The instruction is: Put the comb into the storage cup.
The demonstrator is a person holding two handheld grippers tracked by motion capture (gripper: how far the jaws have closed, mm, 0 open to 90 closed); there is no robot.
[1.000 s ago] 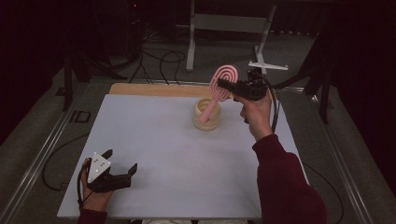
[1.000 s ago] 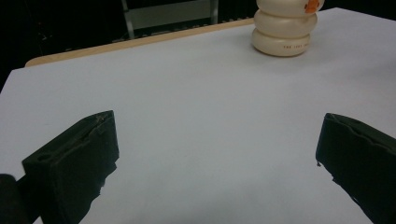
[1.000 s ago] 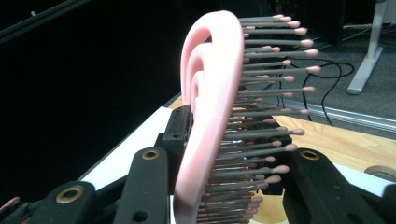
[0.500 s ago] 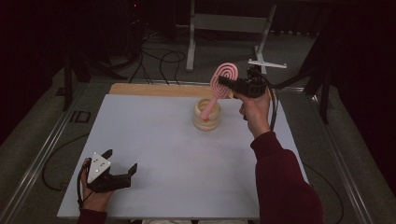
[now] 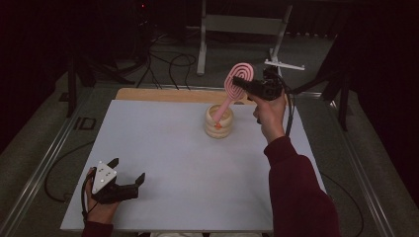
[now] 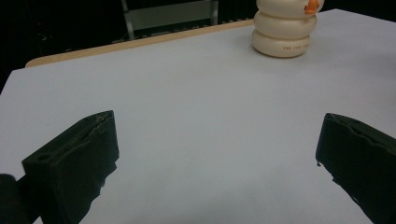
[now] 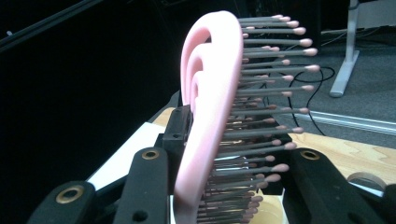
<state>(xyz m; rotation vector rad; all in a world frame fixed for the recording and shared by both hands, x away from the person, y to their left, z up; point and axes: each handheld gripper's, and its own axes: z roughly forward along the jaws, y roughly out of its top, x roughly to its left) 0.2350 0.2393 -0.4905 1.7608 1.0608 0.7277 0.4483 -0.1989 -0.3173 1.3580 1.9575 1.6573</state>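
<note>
- My right claw [image 5: 247, 86] is clamped on the pink hairbrush [image 5: 236, 84], gripping it across the head where the bristles stand, one jaw on the pink back and one on the bristle side.
- I'm holding the brush raised and tilted, head up toward the far edge of the tabletop [image 5: 163, 143], with its handle slanting down into the cream ribbed holder [image 5: 219, 123].
- The holder stands upright near the far middle of the tabletop and carries a small orange mark.
- My left claw [image 5: 129, 174] rests at the near left corner, jaws spread wide apart with nothing between them, well away from the holder.
</note>
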